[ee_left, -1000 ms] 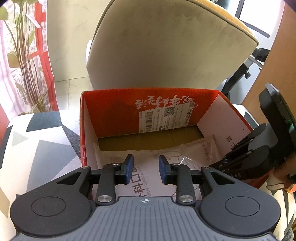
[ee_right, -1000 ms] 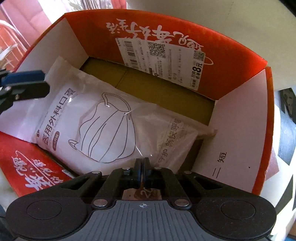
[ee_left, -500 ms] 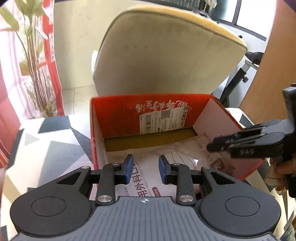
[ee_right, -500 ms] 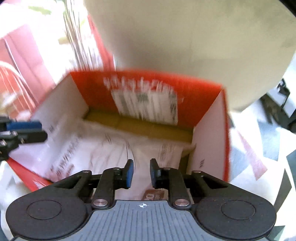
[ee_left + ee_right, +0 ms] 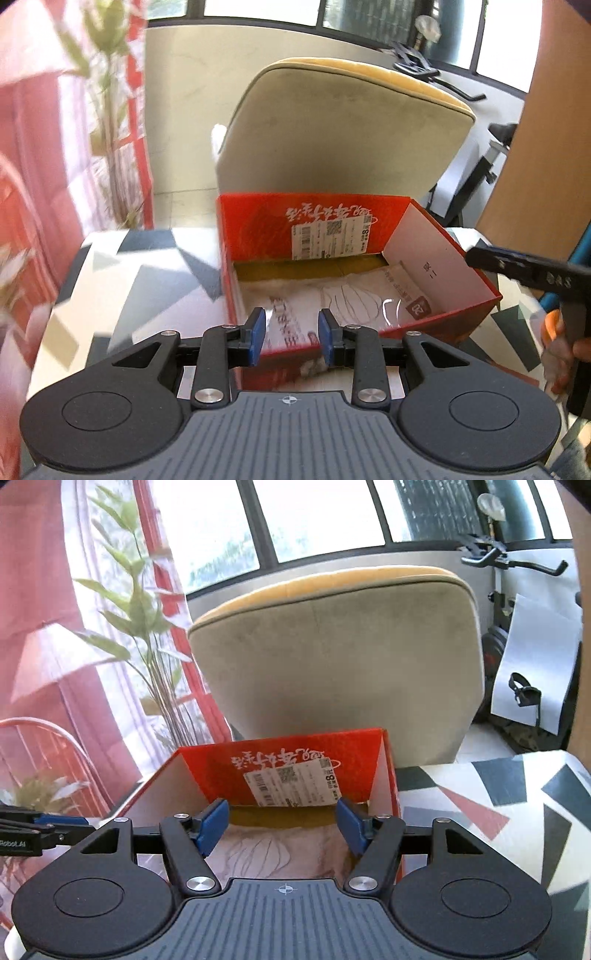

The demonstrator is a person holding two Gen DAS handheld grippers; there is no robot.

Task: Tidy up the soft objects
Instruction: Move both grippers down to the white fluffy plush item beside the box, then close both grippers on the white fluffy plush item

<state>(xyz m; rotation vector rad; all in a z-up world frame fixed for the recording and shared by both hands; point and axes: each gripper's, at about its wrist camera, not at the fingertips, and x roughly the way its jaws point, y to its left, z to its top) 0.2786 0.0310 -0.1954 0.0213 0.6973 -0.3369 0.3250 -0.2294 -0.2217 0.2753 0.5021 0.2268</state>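
Note:
A white pack of face masks (image 5: 354, 299) lies flat inside the open red cardboard box (image 5: 258, 232); the right wrist view shows the pack (image 5: 273, 853) low behind the fingers. My left gripper (image 5: 290, 341) hovers over the box's near wall, jaws a little apart with nothing between them. My right gripper (image 5: 282, 825) is pulled back above the near end of the box (image 5: 388, 775), and its jaws are opening wide and empty. The right gripper's black fingers (image 5: 524, 267) reach in from the right edge of the left wrist view.
The box stands on a table with a white, grey and red triangle cloth (image 5: 140, 280). A beige chair back (image 5: 340, 653) rises just behind the box. A leafy plant (image 5: 147, 635) and red curtain stand at the left, an exercise bike (image 5: 517, 590) at the right.
The right gripper let go of the mask pack, lifted back out of the box and spread its jaws. The left gripper drew back and up from the box, its opening unchanged.

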